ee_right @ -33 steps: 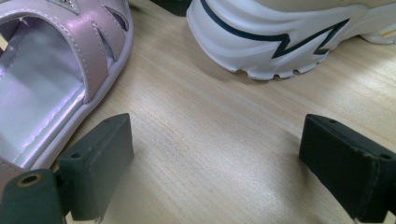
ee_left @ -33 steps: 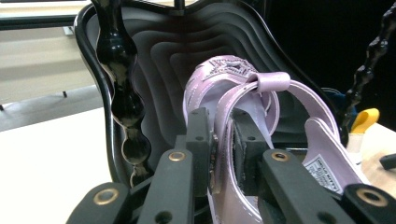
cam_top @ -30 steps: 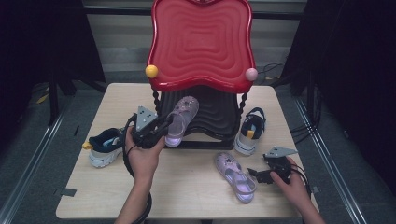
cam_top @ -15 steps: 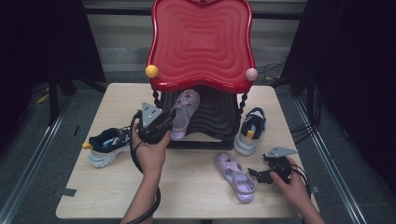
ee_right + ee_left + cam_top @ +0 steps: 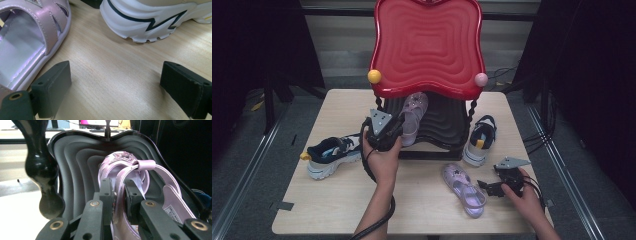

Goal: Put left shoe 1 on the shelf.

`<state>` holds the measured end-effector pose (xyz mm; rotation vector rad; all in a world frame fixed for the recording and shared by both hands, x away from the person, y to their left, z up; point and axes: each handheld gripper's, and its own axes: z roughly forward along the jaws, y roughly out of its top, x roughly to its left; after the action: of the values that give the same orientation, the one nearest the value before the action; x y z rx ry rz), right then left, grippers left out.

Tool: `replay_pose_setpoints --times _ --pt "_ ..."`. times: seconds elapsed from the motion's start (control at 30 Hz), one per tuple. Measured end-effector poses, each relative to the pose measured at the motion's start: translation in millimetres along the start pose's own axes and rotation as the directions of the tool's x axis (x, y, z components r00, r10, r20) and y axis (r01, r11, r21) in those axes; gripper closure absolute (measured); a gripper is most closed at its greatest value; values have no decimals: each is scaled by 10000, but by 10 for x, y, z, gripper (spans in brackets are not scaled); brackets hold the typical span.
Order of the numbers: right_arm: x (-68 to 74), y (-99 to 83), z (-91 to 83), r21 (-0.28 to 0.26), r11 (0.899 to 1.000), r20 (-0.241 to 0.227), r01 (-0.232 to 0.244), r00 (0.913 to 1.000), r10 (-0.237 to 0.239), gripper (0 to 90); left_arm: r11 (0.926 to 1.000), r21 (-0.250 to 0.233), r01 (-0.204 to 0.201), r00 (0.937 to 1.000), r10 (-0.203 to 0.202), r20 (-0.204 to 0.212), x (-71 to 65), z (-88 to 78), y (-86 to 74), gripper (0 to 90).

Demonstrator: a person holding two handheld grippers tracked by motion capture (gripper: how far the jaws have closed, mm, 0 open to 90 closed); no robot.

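A lilac sandal (image 5: 414, 116) lies tilted in the black lower shelf (image 5: 447, 125) of a small rack with a red wavy top (image 5: 427, 45). My left gripper (image 5: 384, 131) is shut on it. In the left gripper view the jaws pinch the side wall of the lilac sandal (image 5: 117, 161) inside the black shelf (image 5: 75, 162). The matching second sandal (image 5: 464, 190) lies flat on the table at the front right. My right gripper (image 5: 493, 187) rests open just right of it. In the right gripper view the second sandal (image 5: 22, 42) sits left of the open right gripper (image 5: 118, 87), with bare wood between the jaws.
A white sneaker (image 5: 479, 140) stands right of the rack and shows as a white sole (image 5: 150, 17) ahead of the right gripper. A dark blue sneaker (image 5: 332, 150) lies at the table's left. Yellow (image 5: 374, 76) and pink (image 5: 481, 79) knobs mark the rack's corners, and a black turned post (image 5: 42, 170) stands close left of the left gripper.
My left gripper has carried the lilac sandal to the right and away from the person, deeper into the black shelf. The right gripper has not moved.
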<state>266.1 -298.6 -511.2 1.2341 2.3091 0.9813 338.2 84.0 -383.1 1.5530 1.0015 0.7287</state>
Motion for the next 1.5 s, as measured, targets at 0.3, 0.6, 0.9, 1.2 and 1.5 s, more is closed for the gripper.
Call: replay_pose_setpoints --times 0.3,0.6,0.9,1.2,1.5 --pt "1 0 0 5 10000 -2 -9 10000 9 92 9995 -306 -47 9990 34 -441 -49 72 -15 791" --pt "0 0 0 -3 10000 -2 6 10000 -6 92 9988 -464 178 9975 -209 -676 -70 154 -19 790" --pt "0 0 0 -5 10000 0 9 10000 -9 92 9971 -710 271 9956 -333 -871 -105 225 -28 789" --pt "0 0 0 2 10000 -1 0 10000 0 92 9937 -1010 488 9918 -602 -1126 -148 303 -35 788" --pt "1 0 0 0 10000 0 3 10000 -3 92 9901 -1258 622 9858 -806 -1470 -176 370 -63 784"
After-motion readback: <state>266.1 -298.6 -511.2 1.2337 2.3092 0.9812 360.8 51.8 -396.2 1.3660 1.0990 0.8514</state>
